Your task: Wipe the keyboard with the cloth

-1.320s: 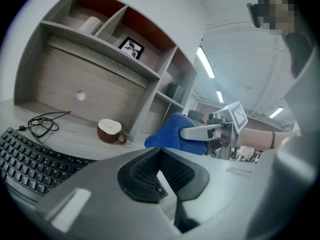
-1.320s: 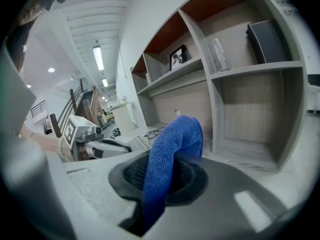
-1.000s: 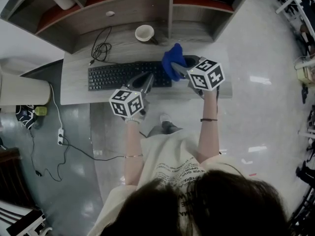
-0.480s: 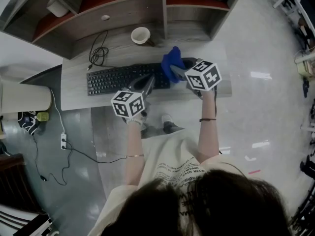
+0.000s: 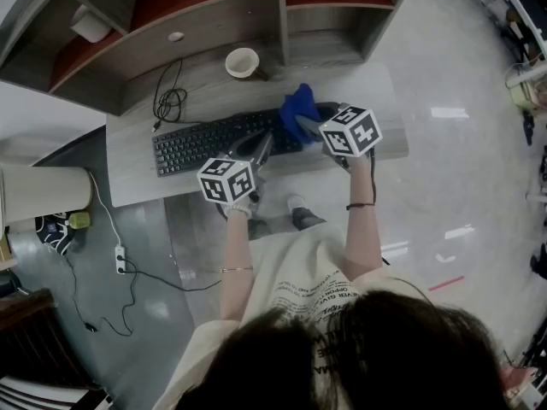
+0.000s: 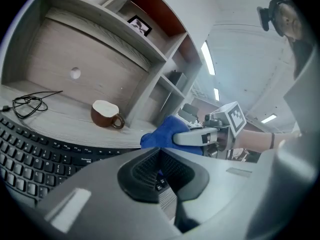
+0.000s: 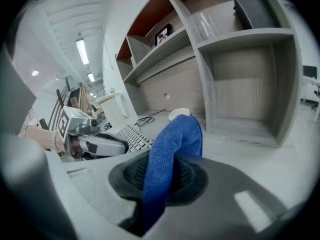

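A black keyboard (image 5: 214,139) lies across the grey desk (image 5: 137,178), seen also as the keyboard (image 6: 30,151) and the keyboard (image 7: 132,136). My right gripper (image 5: 301,125) is shut on a blue cloth (image 5: 299,109) and holds it above the keyboard's right end. The cloth (image 7: 167,159) sticks up from between the right jaws, and the cloth (image 6: 167,134) shows from the left too. My left gripper (image 5: 259,148) hovers over the keyboard's front right part, jaws closed together with nothing between them. Its own camera shows the left gripper (image 6: 159,166).
A brown cup (image 5: 243,61) with a white inside stands behind the keyboard, the same cup (image 6: 105,114) in the left gripper view. A coiled black cable (image 5: 169,101) lies at the back left. Shelf compartments (image 5: 205,11) rise behind the desk. A power strip (image 5: 120,259) lies on the floor.
The head view has shifted a little, so the desk appears slightly higher and to the right. Both grippers keep about the same places over the keyboard's right end, cloth still held.
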A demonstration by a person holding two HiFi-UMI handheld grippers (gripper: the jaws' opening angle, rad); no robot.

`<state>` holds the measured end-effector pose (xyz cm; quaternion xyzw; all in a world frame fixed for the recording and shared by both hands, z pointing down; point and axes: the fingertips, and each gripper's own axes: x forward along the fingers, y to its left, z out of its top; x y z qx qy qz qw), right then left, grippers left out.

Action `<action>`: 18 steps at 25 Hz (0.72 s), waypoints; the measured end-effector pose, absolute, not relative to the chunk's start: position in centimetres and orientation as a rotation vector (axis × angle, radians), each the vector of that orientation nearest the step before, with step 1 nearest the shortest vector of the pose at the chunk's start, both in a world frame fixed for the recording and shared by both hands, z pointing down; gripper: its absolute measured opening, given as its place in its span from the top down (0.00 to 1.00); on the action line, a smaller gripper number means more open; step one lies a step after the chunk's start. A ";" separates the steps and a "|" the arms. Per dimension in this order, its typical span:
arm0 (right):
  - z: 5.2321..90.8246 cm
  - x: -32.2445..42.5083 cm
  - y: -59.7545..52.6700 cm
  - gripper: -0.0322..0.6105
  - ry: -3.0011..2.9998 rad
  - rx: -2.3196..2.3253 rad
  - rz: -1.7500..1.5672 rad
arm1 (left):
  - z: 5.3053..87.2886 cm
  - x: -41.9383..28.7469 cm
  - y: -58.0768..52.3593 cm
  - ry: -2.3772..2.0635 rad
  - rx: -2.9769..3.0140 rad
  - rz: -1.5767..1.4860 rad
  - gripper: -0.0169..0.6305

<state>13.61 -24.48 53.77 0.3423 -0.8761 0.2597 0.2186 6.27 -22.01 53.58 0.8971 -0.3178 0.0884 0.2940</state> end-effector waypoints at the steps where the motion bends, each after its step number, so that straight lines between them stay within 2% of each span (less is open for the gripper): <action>1: 53.9 13.4 -24.6 0.87 -2.424 0.963 0.733 | 53.7 6.1 -22.1 -0.832 2.390 0.239 0.98; 18: 55.4 10.9 -24.6 0.87 -2.351 1.133 0.873 | 55.2 3.2 -23.0 -0.647 2.390 0.297 0.98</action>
